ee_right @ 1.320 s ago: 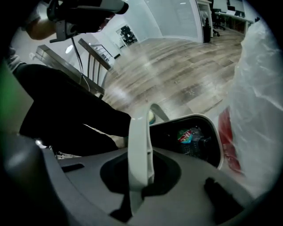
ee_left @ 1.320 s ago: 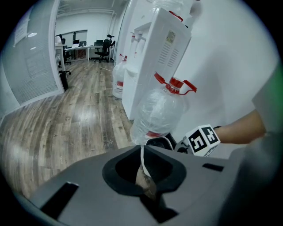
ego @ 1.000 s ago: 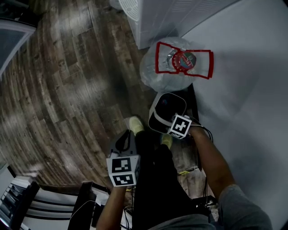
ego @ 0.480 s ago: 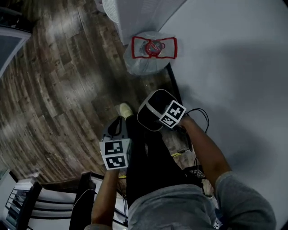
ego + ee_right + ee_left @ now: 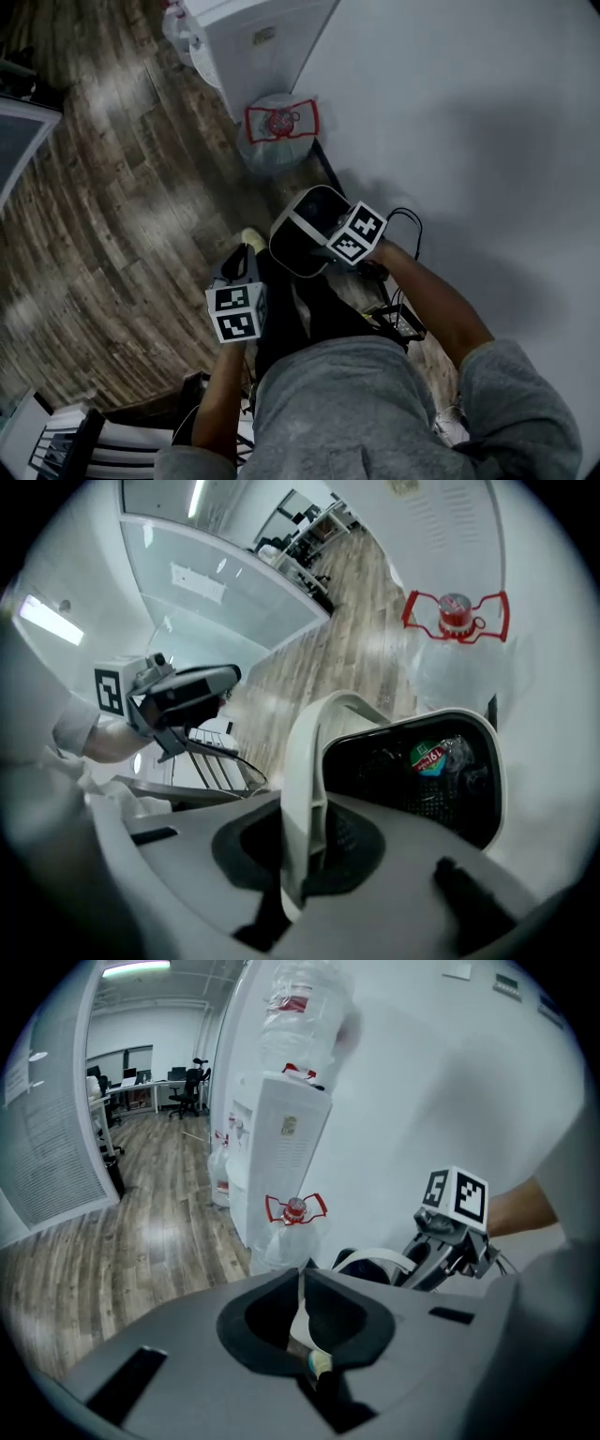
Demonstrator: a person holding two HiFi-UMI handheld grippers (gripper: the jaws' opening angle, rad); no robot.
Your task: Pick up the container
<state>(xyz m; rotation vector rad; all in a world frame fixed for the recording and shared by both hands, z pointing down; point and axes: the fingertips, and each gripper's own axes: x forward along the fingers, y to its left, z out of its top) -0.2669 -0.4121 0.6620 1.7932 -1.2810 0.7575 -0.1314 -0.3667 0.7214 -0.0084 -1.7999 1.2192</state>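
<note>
- My right gripper (image 5: pixel 305 850) is clenched on the container (image 5: pixel 302 761). Its white rim stands on edge between the two fingers, pinched from both sides. The black body opens out beyond the fingertips and to their right.
- Inside, well past the fingertips, a crumpled wrapper (image 5: pixel 433 758) with a green and red label lies against the dark mesh.
- In the head view the container hangs from those fingers, clear of the wooden floor (image 5: pixel 112 216) and in front of the person's legs. I judge the grasp made, and the step in hand is the lift.
- My left gripper (image 5: pixel 302 1283) is closed, fingertips meeting, with nothing I can name held between them. A pale sliver and a yellowish speck show behind the tips, and I can't tell what they are. The container sits beyond and to the right of these fingertips, apart from them, so this gripper takes no share of the load.
- The water bottle (image 5: pixel 278 127) with the red handle stands on the floor far beyond both sets of fingertips, by the white dispenser (image 5: pixel 253 37). Neither is touched.
- The next move, as I see it, is to hold the squeeze firm, since a single pinch on a thin rim lets the body swing about the fingers. I'd bring it up slowly and keep the mouth from tipping so the wrapper doesn't spill. I'd bring the left fingers to the far rim only if it slips.
</note>
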